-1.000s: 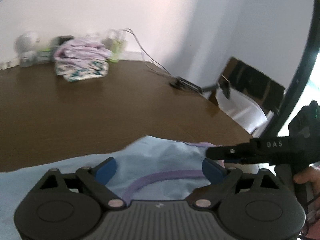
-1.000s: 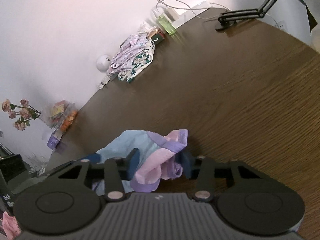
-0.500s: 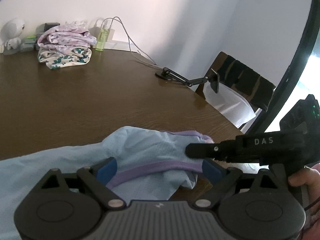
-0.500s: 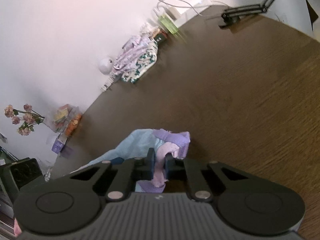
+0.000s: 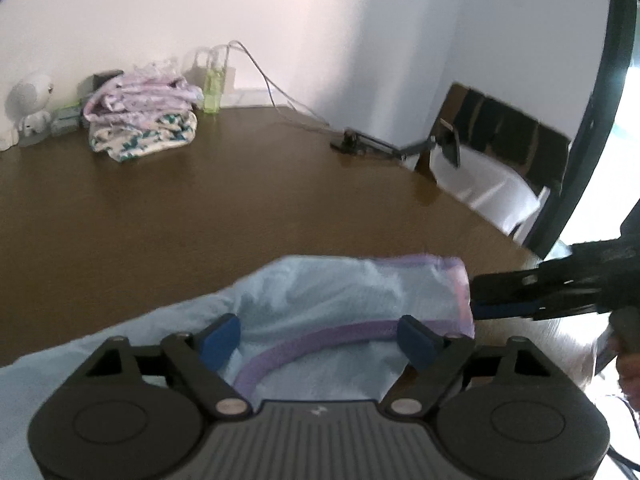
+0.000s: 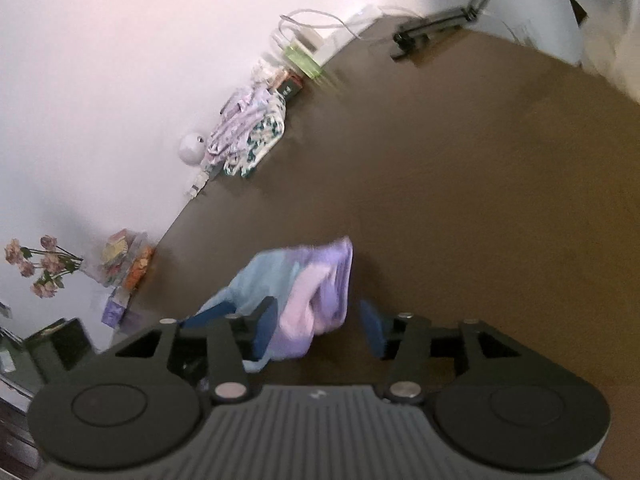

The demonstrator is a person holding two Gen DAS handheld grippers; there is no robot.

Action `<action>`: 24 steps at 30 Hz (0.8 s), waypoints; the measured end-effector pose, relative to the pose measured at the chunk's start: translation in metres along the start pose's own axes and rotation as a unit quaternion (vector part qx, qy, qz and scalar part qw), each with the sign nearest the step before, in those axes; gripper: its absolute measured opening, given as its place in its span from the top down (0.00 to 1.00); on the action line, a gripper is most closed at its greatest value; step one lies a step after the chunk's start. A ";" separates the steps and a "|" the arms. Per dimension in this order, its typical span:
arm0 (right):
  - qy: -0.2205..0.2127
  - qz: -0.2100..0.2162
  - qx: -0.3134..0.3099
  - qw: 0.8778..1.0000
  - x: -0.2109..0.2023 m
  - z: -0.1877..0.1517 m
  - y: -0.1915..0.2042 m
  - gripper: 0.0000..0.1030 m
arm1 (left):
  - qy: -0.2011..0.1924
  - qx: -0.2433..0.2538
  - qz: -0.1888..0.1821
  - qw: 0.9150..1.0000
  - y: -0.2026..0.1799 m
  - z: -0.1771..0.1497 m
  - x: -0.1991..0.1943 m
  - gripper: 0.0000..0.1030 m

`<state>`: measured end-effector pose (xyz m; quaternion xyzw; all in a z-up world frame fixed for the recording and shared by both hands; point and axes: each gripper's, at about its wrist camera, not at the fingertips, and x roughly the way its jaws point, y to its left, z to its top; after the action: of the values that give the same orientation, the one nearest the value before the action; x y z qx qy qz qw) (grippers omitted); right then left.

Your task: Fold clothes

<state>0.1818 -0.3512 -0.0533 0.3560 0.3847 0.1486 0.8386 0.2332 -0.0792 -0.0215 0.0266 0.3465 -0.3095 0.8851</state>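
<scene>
Light-blue mesh garment w/ purple trim band point(image 5: 344, 300) lies crumpled at the near edge of the dark brown wooden desk point(image 5: 200, 216), towards its right-hand corner; in the right wrist view the same piece point(image 6: 296, 292) shows a pale pink inner layer at the bunched end. My left gripper point(image 5: 320, 336) sits low over the cloth, blue pads spread wide, purple band running between them but not pinched. Right gripper point(image 6: 316, 322) also spread: left pad is against the pink/purple fold, right pad stands off it over bare wood, so nothing is held. From the left cam the right tool's tip is just beside the garment's right end; can't tell whether it touches. Both views blurred, so fine detail of the hems is unclear. Judgement: step in hand is getting hold of the garment to open and flatten it, first fold not yet made; task early for this piece. Stack of folded patterned clothes point(image 5: 140, 128) sits at the far edge by the wall, well apart; prob. the finished pile. Next move calls for each tool to close on a separate single layer at the trim, then draw the two apart to spread the cloth flat on the desk. Risk: pinching both layers together, or dragging the cloth off the near edge.
</scene>
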 end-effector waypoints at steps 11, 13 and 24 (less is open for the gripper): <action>-0.019 0.017 0.038 0.999 0.040 0.001 0.011 0.54 | -0.004 0.011 -0.002 1.000 -0.002 -0.006 -0.002 0.17; -0.025 0.009 0.042 0.999 0.045 0.001 0.012 0.68 | -0.004 0.011 -0.002 1.000 -0.002 -0.006 -0.002 0.17; -0.069 -0.006 -0.028 0.997 0.039 -0.008 0.029 0.94 | -0.030 -0.040 -0.034 0.998 0.012 -0.003 -0.019 0.15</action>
<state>0.2020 -0.3069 -0.0570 0.3393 0.3233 0.1294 0.8738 0.2274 -0.0593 -0.0135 -0.0299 0.3330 -0.3258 0.8843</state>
